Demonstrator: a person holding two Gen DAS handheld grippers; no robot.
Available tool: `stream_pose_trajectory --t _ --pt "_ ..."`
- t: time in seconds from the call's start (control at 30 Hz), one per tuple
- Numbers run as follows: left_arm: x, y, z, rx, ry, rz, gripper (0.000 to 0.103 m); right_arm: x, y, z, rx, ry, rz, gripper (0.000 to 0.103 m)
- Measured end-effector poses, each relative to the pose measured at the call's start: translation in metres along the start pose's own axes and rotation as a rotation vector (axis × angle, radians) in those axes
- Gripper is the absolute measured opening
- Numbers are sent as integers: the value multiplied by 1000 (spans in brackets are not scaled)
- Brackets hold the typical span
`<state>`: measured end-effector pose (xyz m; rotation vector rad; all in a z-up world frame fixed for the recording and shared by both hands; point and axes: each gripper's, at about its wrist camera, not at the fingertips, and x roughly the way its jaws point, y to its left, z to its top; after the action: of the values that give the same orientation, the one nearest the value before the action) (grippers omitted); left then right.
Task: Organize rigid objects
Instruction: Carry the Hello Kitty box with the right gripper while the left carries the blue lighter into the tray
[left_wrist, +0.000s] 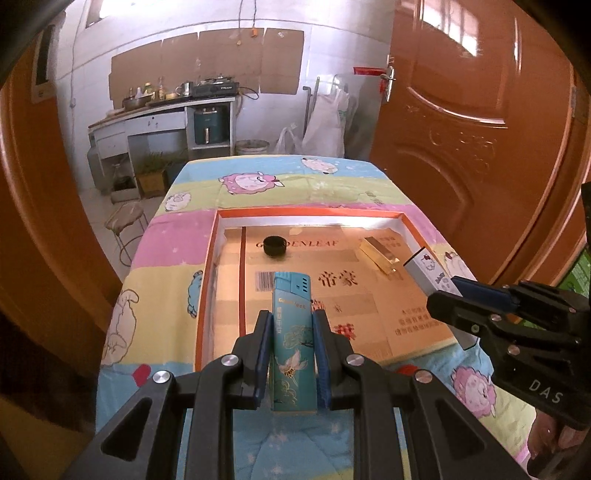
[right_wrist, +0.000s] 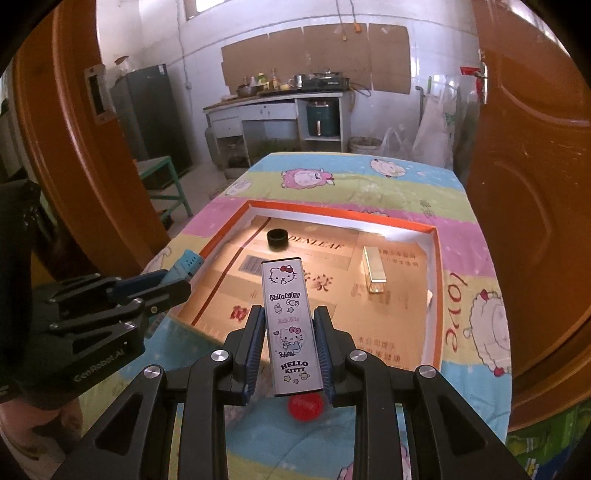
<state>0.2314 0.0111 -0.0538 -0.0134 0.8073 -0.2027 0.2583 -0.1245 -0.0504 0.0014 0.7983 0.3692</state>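
Observation:
My left gripper (left_wrist: 291, 321) is shut on a teal lighter (left_wrist: 292, 332) and holds it upright over the near edge of an orange-rimmed shallow box (left_wrist: 208, 258). My right gripper (right_wrist: 290, 321) is shut on a white Hello Kitty lighter (right_wrist: 290, 325), held above the box's near edge. In the left wrist view the right gripper (left_wrist: 448, 291) and its white lighter (left_wrist: 430, 271) show at the right. In the right wrist view the left gripper (right_wrist: 173, 282) and the teal lighter (right_wrist: 183, 266) show at the left. Inside the box lie a black round cap (left_wrist: 275, 245) and a gold lighter (left_wrist: 380, 254).
The box (right_wrist: 436, 295) sits on a table with a cartoon sheep cloth (right_wrist: 369, 177). A red round thing (right_wrist: 306, 406) lies on the cloth below my right gripper. Orange doors (left_wrist: 480, 129) stand on both sides. A stool (left_wrist: 125, 221) stands left of the table.

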Motion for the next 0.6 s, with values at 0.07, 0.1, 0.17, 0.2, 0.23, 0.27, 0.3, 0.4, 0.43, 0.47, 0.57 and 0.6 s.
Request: stream_pose_trajectory --t 0.07,0.1,0.17,0.2,0.23,0.27,0.3,0.4,0.43,0.47,0.57,0.6 --pt "6 1 6 -2 4 2 22 5 -4 5 2 4 0 28" --pt "9 1 8 -2 6 1 23 8 -6 7 3 5 -2 28" --pt "15 1 13 1 12 0 23 13 -11 12 6 7 -7 28" --pt "17 0 16 2 14 -3 23 16 -14 15 12 9 -10 28" --pt "21 -1 19 3 17 -5 23 17 -17 17 15 10 -12 28" --pt "25 -3 22 7 21 -7 22 19 -21 18 20 11 -16 28" --pt "28 -4 25 10 23 -10 23 21 -24 20 25 12 -22 28" --pt "39 -9 34 23 32 -21 23 27 -38 24 44 17 -51 28" --pt "44 -11 38 27 34 -24 23 30 -44 26 52 19 -62 28" --pt "48 -13 41 30 37 -26 23 32 -48 27 59 22 -73 28" --pt "65 -16 49 29 56 -43 23 39 -63 31 69 34 -105 28" --pt "69 -17 50 29 63 -47 23 43 -68 32 70 40 -115 28"
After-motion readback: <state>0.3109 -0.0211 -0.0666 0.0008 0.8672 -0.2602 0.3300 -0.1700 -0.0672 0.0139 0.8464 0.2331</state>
